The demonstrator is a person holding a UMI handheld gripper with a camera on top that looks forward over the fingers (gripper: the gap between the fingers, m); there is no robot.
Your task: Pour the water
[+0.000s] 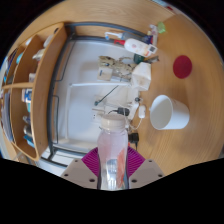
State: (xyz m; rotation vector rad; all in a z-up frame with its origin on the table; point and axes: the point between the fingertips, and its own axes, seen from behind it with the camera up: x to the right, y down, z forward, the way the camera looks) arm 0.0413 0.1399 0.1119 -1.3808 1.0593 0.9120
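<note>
A clear plastic bottle (111,150) is held clamped between the pink pads (92,162) of the gripper (111,172), with a white cup (168,112) seen just beyond on the wooden table (190,150), and a red coaster (182,67) farther off.

At the bottom center of the frame, the gripper (112,172) shows 2 magenta pads (93,163) on black fingers, closed on a clear bottle (111,150) with a pinkish tint. To the right sits a white cup (168,112), and above it a dark red disc (182,67), both on a light wooden table (195,125). A pale grey tray (80,110) fills the center, with tan wooden shelves (30,85) at the left.
</note>
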